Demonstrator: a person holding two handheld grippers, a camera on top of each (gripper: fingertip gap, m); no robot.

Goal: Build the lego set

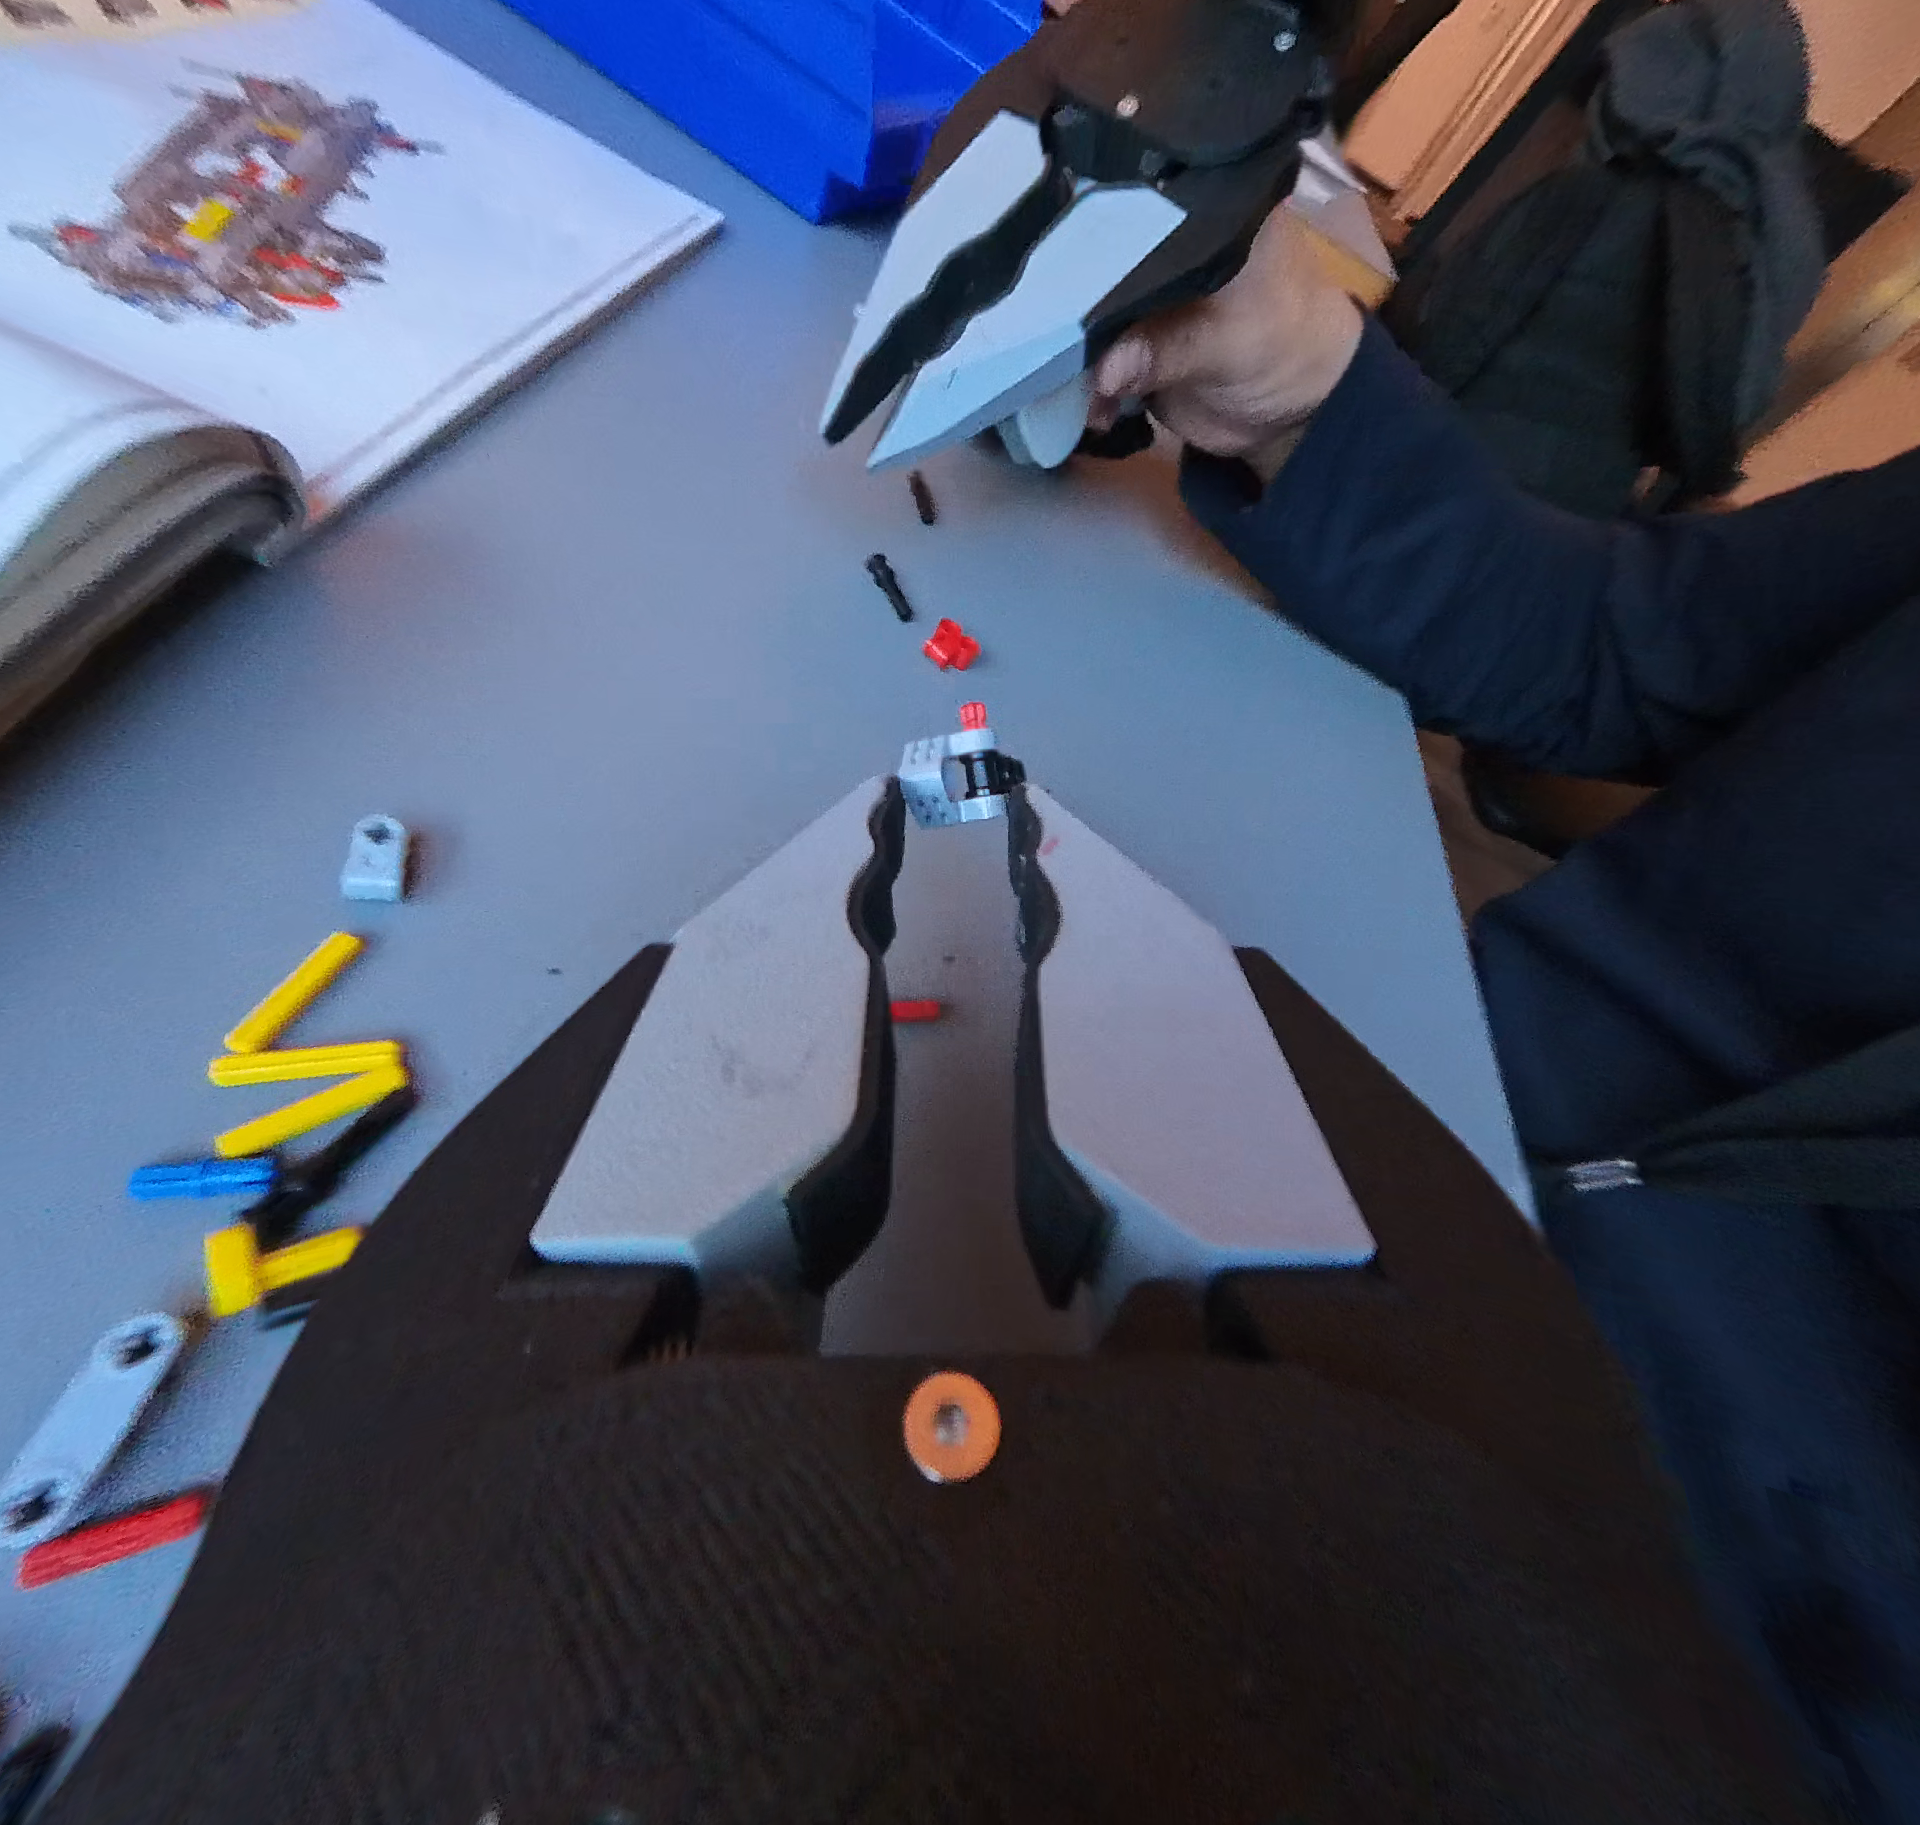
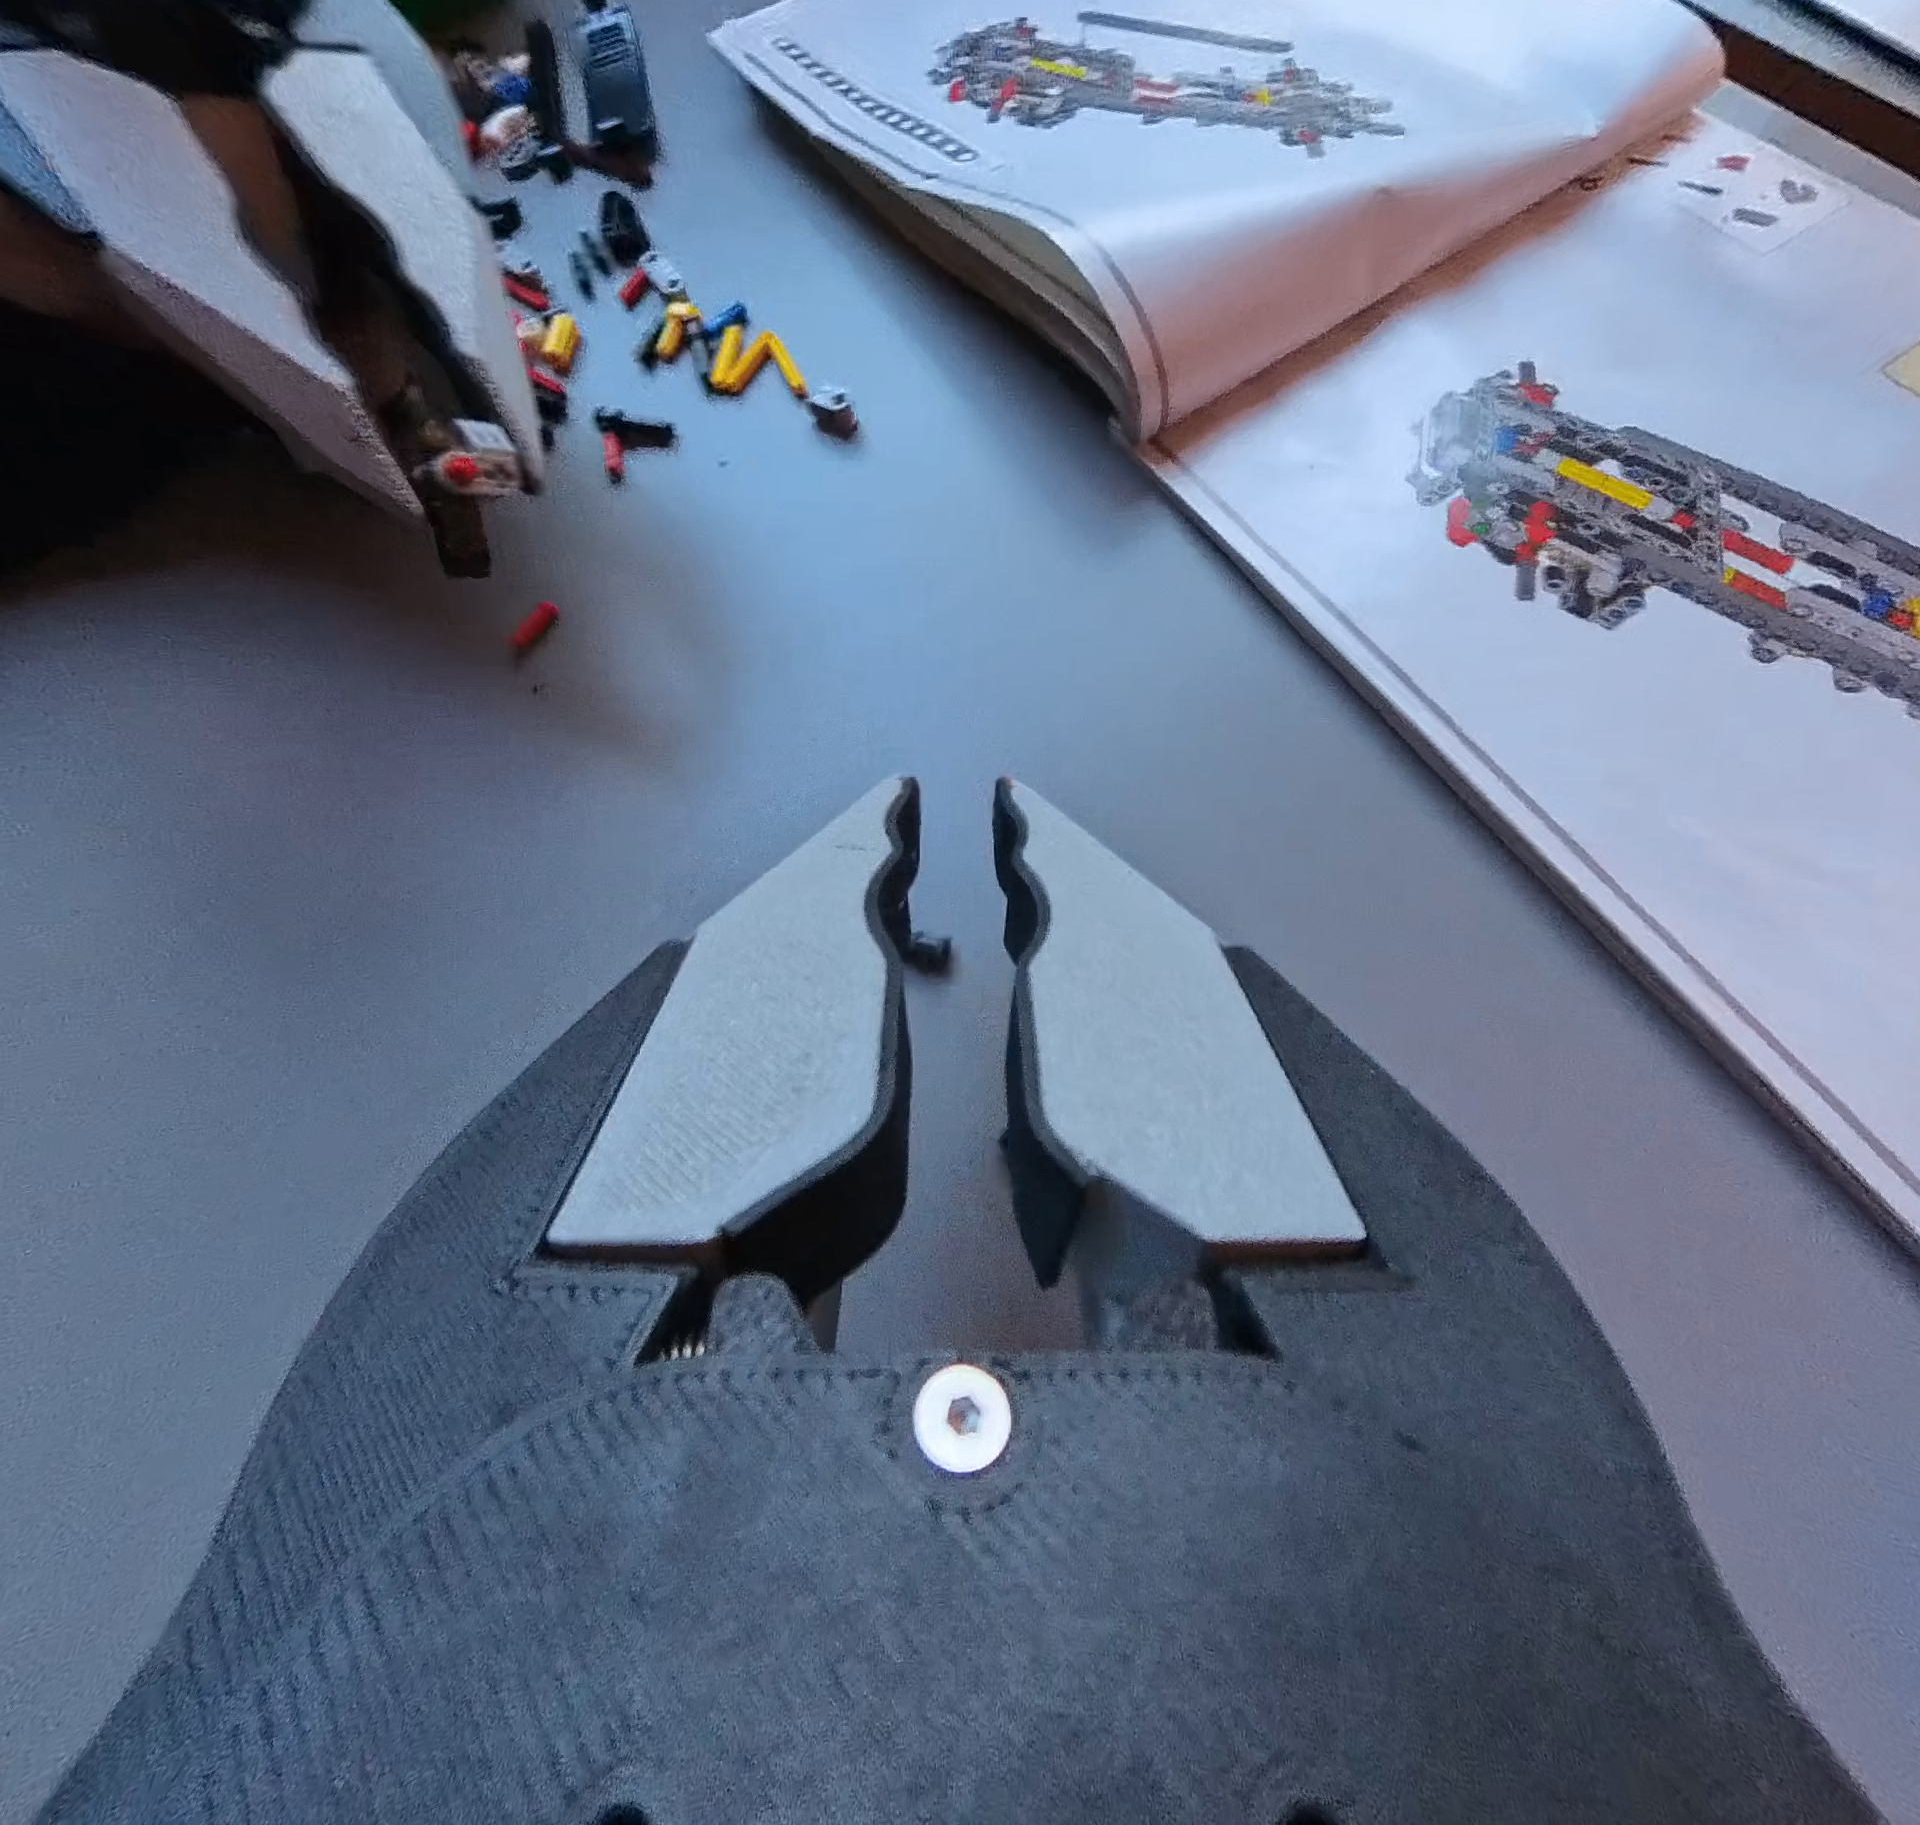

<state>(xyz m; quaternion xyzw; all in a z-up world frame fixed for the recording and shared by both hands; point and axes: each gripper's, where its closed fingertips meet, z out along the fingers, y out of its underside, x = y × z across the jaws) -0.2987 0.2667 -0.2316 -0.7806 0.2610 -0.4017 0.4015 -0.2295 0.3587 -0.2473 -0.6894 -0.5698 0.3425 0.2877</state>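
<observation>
While both claws hang over the grey table [image 1: 582,632], this is how things stand.

Left claw: the left gripper [image 1: 954,788] pinches a small grey assembly [image 1: 951,783] at its very tips, one pad against the grey block, the other against its black pin side; a red stub sticks out the far end.

Right claw: the right gripper [image 2: 956,788] stands slightly spread with nothing between its tips; a tiny black pin [image 2: 928,947] lies on the table beneath its left finger.

Where the assembly is: lifted just off the table, near its right edge, with a red connector [image 1: 951,645] and another black pin [image 1: 889,586] lying just beyond.

Handling: likely very light, stiff plastic, smooth enough to twist out of a tip grip. The flat grey block faces look the safest hold; the pin and stub might shift or pop out if squeezed.

Around: yellow beams [image 1: 307,1058] and other loose parts lie to the left, an open manual [image 1: 312,248] far left, blue bins [image 1: 810,40] behind.
</observation>
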